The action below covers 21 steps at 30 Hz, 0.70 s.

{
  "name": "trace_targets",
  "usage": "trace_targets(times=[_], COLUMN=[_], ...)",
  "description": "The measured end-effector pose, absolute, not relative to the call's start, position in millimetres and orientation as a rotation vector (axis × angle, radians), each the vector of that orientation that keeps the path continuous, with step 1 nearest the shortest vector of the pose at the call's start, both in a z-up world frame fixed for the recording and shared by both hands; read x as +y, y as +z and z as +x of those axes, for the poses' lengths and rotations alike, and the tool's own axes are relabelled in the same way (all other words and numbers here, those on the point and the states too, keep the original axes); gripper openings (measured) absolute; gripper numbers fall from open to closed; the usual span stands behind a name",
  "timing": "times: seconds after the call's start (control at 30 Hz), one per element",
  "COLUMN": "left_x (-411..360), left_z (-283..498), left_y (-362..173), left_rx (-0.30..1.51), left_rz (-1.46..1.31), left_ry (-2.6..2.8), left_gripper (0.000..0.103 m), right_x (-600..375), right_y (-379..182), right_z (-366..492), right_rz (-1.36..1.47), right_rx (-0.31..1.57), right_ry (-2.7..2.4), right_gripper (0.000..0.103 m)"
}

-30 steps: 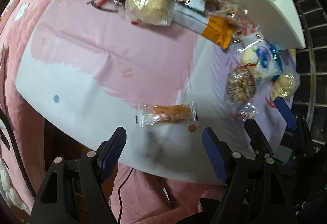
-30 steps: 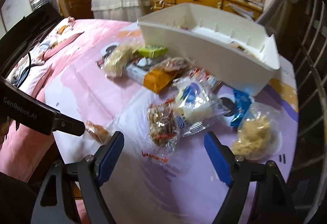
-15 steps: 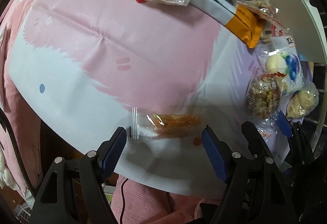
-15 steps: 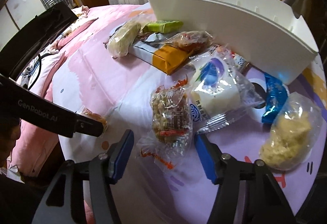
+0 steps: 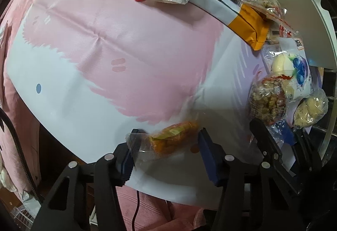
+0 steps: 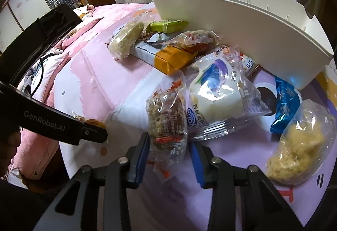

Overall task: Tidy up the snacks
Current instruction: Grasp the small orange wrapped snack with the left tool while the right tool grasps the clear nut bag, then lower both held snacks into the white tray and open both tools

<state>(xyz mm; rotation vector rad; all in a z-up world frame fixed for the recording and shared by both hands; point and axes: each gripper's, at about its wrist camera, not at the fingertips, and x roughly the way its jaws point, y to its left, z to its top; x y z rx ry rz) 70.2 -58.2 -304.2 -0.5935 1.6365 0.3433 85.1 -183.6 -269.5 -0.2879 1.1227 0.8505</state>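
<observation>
My left claw (image 5: 166, 153), at the frame's bottom centre, is closing around one orange snack packet (image 5: 172, 139). My right claw (image 6: 168, 157), also low centre, is closing around one brown granola packet (image 6: 166, 117). One white bin (image 6: 242, 26) stands upper right on the tabletop (image 6: 88, 75).

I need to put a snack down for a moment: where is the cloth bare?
Bare: the wide pink and white cloth left of the orange-ended packet. Crowded: along the white bin, around the blueberry bun pack and grain bar.
</observation>
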Motion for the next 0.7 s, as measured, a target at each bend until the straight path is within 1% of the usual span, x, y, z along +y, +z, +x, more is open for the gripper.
trace_targets(times=[0.07,0.1,0.13,0.2,0.23,0.27,0.5,0.7], left_x=[-59.2,-61.1,-64.9,-66.7,-68.8,-70.7,-76.7,-76.6], left_z=[69.3,69.9,71.0,71.9,73.3,75.2,86.3,90.5], left_y=[-301.4,-299.7,-298.4,-291.9,-289.6,-287.6,-279.3,-260.2], left_rx=[1.626,1.619,1.608,1.591,1.582,1.576,1.536,1.493], left_rz=[-0.596,-0.594,-0.591,-0.589,-0.588,-0.579,-0.531,-0.516], left_ry=[0.340,0.338,0.333,0.318,0.307,0.304,0.300,0.300], left_gripper=[0.050,0.048,0.044,0.035,0.023,0.020,0.019,0.019], right_x=[-182.8,-183.1,-182.8,-182.6,-182.4,-182.5,-188.0,-190.8], right_y=[-269.6,-269.6,-269.4,-268.6,-268.6,-268.4,-258.9,-245.1], right_z=[84.3,83.3,82.1,79.3,78.8,78.2,73.9,68.4], right_rz=[-0.289,-0.290,-0.294,-0.306,-0.306,-0.303,-0.297,-0.306], right_rx=[1.131,1.134,1.133,1.131,1.132,1.135,1.123,1.082], right_ry=[0.858,0.865,0.867,0.872,0.874,0.875,0.865,0.862], right_gripper=[0.027,0.025,0.025,0.025,0.024,0.024,0.023,0.023])
